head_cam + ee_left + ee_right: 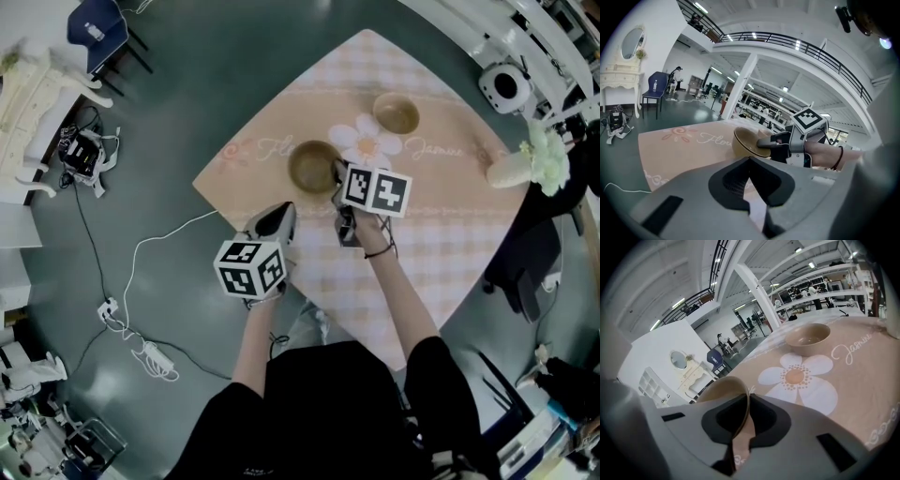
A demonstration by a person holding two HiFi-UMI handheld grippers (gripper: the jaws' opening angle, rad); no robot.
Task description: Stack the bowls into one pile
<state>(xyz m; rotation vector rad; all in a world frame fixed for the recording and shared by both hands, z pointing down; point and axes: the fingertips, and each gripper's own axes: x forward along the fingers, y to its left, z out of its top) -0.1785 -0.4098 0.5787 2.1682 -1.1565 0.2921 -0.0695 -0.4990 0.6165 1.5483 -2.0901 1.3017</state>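
Observation:
Two tan bowls stand on the pink checked tablecloth [441, 234]. The nearer bowl [313, 166] [745, 142] [723, 389] is tipped a little, and my right gripper [337, 174] [746, 401] [765, 142] is shut on its right rim, one jaw inside and one outside. The second bowl [397, 113] [807, 338] sits upright farther back, beyond the printed daisy [797, 377]. My left gripper [278, 221] [750, 162] hovers near the table's left edge, short of the held bowl, its jaws together with nothing between them.
A pale vase with white flowers [527, 161] lies at the table's right corner. A white round device [504, 86] stands off the table beyond it. Cables and a power strip [150, 356] trail on the grey floor to the left.

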